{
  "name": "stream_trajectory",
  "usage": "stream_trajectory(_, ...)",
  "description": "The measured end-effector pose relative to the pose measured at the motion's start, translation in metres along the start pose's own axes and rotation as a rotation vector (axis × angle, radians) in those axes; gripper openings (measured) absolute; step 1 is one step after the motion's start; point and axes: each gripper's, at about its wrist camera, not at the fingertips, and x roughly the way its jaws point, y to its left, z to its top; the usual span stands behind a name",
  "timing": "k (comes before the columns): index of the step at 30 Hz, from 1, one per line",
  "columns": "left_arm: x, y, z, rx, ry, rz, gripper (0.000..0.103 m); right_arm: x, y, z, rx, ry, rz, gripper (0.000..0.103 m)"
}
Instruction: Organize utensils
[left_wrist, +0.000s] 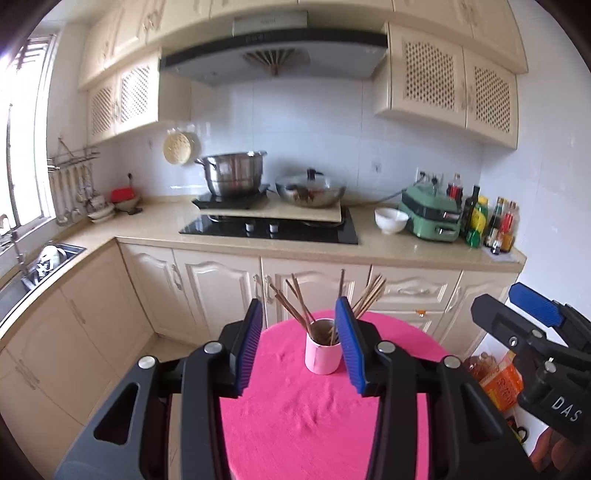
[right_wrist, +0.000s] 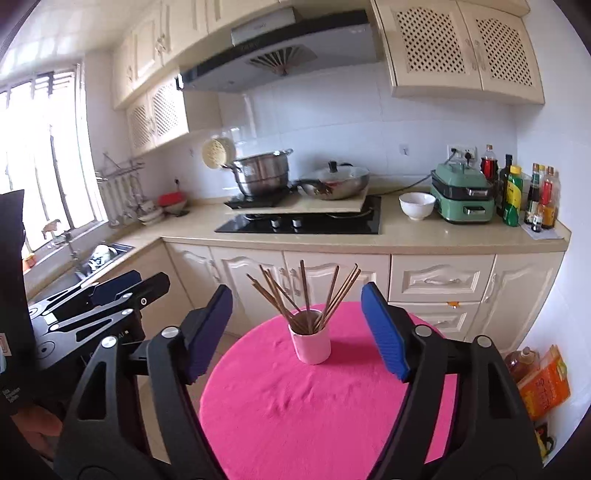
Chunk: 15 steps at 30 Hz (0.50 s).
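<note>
A pink cup (left_wrist: 322, 354) stands upright on a round table with a pink cloth (left_wrist: 314, 413). Several wooden chopsticks (left_wrist: 295, 306) stand fanned out in it. My left gripper (left_wrist: 300, 310) is open and empty, held above the table just short of the cup. The cup (right_wrist: 314, 345) with its chopsticks (right_wrist: 310, 291) also shows in the right wrist view on the pink cloth (right_wrist: 314, 406). My right gripper (right_wrist: 297, 295) is open wide and empty, set back from the cup. The right gripper also shows at the right edge of the left wrist view (left_wrist: 532, 317).
Cream kitchen cabinets (left_wrist: 221, 284) and a counter with a black hob (left_wrist: 269, 229), a steel pot (left_wrist: 234, 173) and a wok (left_wrist: 310, 190) stand behind the table. An oil bottle (right_wrist: 521, 363) and an orange bag (right_wrist: 546, 384) sit on the floor at right.
</note>
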Motion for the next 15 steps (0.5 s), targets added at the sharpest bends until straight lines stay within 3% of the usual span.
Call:
stream_trajectory(2,-0.025,-0.007,0.001,-0.014,-0.007,0.017,0.045,-0.024,-0.003,0.004,0.000,-0.002,0.012,0.075)
stream_trajectory(4,-0.054,-0.015,0.001,-0.022,-0.029,0.024,0.055,-0.050,-0.003,0.007,-0.013,-0.009,0.024,0.078)
stream_trajectory(15,-0.168,-0.036,0.013,-0.029,-0.097,0.061,0.056,-0.154,0.013,0.017,-0.037,-0.063,0.046,0.084)
